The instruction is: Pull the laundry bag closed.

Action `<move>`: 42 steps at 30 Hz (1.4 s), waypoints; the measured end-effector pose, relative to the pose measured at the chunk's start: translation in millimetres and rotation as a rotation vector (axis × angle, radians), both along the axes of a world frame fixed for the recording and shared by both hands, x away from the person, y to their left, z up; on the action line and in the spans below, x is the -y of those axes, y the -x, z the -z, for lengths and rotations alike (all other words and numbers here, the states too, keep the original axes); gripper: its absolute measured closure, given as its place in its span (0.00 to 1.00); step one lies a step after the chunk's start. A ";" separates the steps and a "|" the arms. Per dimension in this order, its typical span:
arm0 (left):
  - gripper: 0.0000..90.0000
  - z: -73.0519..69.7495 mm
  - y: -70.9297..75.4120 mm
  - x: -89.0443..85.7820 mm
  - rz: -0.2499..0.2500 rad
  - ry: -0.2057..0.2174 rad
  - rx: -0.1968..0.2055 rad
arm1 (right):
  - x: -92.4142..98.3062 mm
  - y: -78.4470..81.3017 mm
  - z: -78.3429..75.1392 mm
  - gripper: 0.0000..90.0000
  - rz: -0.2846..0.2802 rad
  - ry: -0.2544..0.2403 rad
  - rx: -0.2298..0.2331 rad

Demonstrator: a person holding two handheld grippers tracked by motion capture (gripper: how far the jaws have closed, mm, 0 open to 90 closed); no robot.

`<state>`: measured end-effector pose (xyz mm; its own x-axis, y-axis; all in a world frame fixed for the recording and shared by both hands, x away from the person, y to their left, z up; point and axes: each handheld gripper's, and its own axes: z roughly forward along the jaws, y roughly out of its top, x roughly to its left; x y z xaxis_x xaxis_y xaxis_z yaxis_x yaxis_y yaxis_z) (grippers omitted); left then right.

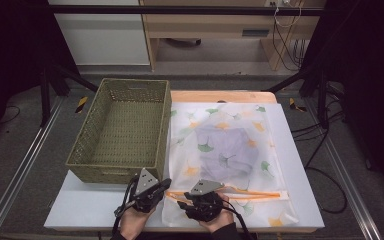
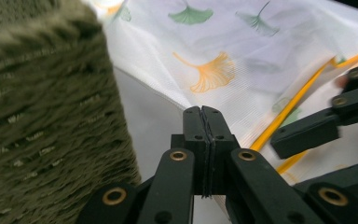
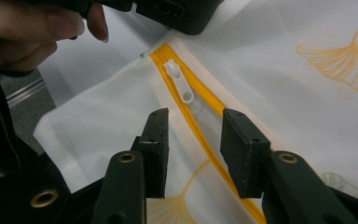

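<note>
1. Two grippers sat at the table's near edge: the left gripper [image 1: 156, 189] had its jaws pressed together on nothing, and the right gripper [image 3: 193, 140] stood part-open over the orange zipper [image 3: 193, 114], pads clear of it.
2. One zipper pull [image 3: 179, 83], white, lay just beyond those jaws.
3. One leaf-printed mesh bag [image 1: 230, 145] covered the table's right half, holding one folded grey garment [image 1: 225, 146].
4. One woven basket [image 1: 92, 145] stood at the left edge.
</note>
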<state>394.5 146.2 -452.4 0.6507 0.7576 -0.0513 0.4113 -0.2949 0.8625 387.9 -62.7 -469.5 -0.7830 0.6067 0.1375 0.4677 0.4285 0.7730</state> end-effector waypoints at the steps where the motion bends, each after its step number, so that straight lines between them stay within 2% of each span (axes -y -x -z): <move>1: 0.99 -1.2 0.8 0.2 0.005 0.005 0.008 | -2.0 -0.5 -0.3 0.66 0.001 -0.013 -0.010; 5: 0.99 -6.2 5.2 1.1 0.022 0.029 0.031 | -8.5 -3.0 0.4 0.66 -0.016 -0.037 -0.025; 9: 0.99 -7.4 7.4 3.3 0.036 0.022 0.035 | -12.6 -6.7 2.6 0.69 -0.023 -0.051 -0.034; 17: 0.99 -6.6 5.6 2.8 0.041 0.015 0.022 | -11.2 -7.6 3.3 0.87 -0.039 -0.078 -0.059; 22: 0.99 -6.3 5.2 2.3 0.042 0.011 0.018 | -8.6 -6.2 0.9 1.00 -0.037 -0.087 -0.047; 24: 0.99 -6.4 5.3 2.1 0.043 0.010 0.018 | -6.0 -5.9 -0.5 1.00 -0.027 -0.086 -0.032; 27: 0.99 -6.9 5.5 2.2 0.044 0.010 0.018 | -4.5 -6.5 -0.5 0.99 -0.024 -0.077 -0.036; 30: 0.99 -7.5 5.6 2.4 0.044 0.012 0.018 | -8.4 -4.4 1.6 0.78 -0.036 -0.063 -0.046; 32: 0.99 -8.2 6.0 2.2 0.046 0.018 0.019 | -11.5 -3.6 3.7 0.73 -0.040 -0.058 -0.037; 34: 0.99 -9.1 7.4 3.0 0.055 0.020 0.024 | -14.0 -3.6 4.5 0.73 -0.040 -0.049 -0.023; 39: 0.99 -10.1 7.9 2.3 0.057 0.021 0.027 | -16.3 -6.1 4.4 0.91 -0.035 -0.032 -0.014; 42: 0.99 -9.7 7.4 1.6 0.056 0.022 0.025 | -15.0 -6.4 3.9 0.91 -0.036 -0.037 -0.014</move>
<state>387.1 144.6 -442.7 0.6936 0.7186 -0.0513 0.3732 -0.2974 0.8788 394.3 -47.8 -473.4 -0.8022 0.5723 0.1702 0.4633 0.4168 0.7821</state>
